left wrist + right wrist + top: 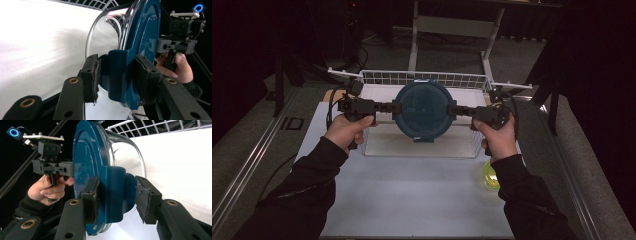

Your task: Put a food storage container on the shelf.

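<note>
A: High view: a round container (pixel 424 110) with a dark blue lid is being held above the wire basket (pixel 422 78) at the far end of the white table (pixel 412 200). How is it being supported?

B: It is being gripped from two sides. The left gripper (pixel 388 107) is being pressed onto the lid's left latch tab, and the right gripper (pixel 457 110) onto the right one.

A: Is the closure being confirmed by the gripper views?

B: Left gripper view: the left gripper (pixel 117 75) is being clamped on a blue latch tab (pixel 117 75), with both pads touching it; the clear bowl of the container (pixel 107 32) is being seen on the left of the lid. Right gripper view: the right gripper (pixel 116 197) is being closed around the opposite latch tab (pixel 113 192); the left pad is touching, while contact at the right pad cannot be told.

A: What else is being shown?

B: A yellow-green object (pixel 491 175) is lying on the table just beside the right forearm.
</note>
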Tool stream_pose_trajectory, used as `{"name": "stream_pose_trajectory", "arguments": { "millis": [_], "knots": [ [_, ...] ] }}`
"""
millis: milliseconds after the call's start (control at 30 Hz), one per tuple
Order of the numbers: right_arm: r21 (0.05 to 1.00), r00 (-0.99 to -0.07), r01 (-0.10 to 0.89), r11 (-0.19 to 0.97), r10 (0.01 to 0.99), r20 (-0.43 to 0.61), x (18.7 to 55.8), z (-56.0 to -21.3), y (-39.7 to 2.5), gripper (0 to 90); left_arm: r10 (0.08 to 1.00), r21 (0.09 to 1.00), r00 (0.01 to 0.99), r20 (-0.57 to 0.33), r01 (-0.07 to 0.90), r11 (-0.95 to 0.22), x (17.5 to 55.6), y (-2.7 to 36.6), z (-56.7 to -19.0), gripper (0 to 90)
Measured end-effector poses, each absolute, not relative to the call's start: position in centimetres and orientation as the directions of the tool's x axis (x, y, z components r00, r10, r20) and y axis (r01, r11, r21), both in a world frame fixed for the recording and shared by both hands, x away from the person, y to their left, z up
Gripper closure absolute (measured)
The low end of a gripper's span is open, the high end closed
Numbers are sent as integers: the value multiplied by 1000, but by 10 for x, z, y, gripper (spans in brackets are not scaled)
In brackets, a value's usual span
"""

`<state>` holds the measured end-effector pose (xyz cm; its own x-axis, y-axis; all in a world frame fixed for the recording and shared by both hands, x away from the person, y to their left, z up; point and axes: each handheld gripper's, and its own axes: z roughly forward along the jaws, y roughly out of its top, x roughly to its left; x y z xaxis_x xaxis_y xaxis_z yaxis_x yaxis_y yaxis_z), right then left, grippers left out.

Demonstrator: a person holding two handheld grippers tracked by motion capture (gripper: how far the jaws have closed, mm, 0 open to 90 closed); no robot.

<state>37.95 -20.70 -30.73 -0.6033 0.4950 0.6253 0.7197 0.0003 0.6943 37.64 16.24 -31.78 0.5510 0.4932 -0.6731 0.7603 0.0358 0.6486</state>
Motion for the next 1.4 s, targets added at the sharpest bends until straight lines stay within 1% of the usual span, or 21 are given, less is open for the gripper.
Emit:
{"name": "stream_pose_trajectory", "arguments": {
  "millis": [200,467,567,733,900,933,1000,1167,1267,1300,1333,1367,1400],
  "knots": [
    [677,-577,735,-15,510,638,395,-306,-207,563,503,633,529,-683,773,46,394,161,-316,571],
    [656,-545,754,-32,527,652,407,-309,-207,560,493,610,503,-710,789,74,405,160,-324,570],
    [659,-545,751,-32,534,647,411,-308,-208,558,500,613,500,-707,786,81,408,158,-323,569],
    [633,-514,773,-49,536,670,417,-309,-210,555,481,585,479,-735,806,91,416,158,-326,567],
    [608,-490,792,-55,536,687,423,-311,-211,544,487,574,464,-740,813,98,420,155,-326,554],
    [597,-477,799,-64,537,696,424,-312,-211,540,500,578,466,-730,811,89,421,153,-325,554],
    [571,-440,816,-86,547,712,430,-316,-213,526,498,568,452,-740,817,102,423,152,-327,537],
    [544,-411,832,-113,533,740,436,-320,-214,518,473,537,422,-773,833,135,428,153,-334,530],
    [546,-409,832,-98,557,723,439,-320,-213,491,467,516,405,-786,846,134,431,152,-339,507],
    [546,-403,833,-90,577,710,441,-321,-212,482,474,508,397,-786,852,130,432,150,-340,481],
    [547,-396,832,-94,590,704,444,-321,-212,507,471,516,406,-783,847,126,432,149,-342,458],
    [547,-396,832,-94,590,704,444,-321,-212,507,471,516,406,-783,847,126,432,149,-342,456],
    [565,-404,820,-90,609,683,444,-319,-212,523,485,530,417,-768,840,117,431,148,-340,450]
  ]
}}
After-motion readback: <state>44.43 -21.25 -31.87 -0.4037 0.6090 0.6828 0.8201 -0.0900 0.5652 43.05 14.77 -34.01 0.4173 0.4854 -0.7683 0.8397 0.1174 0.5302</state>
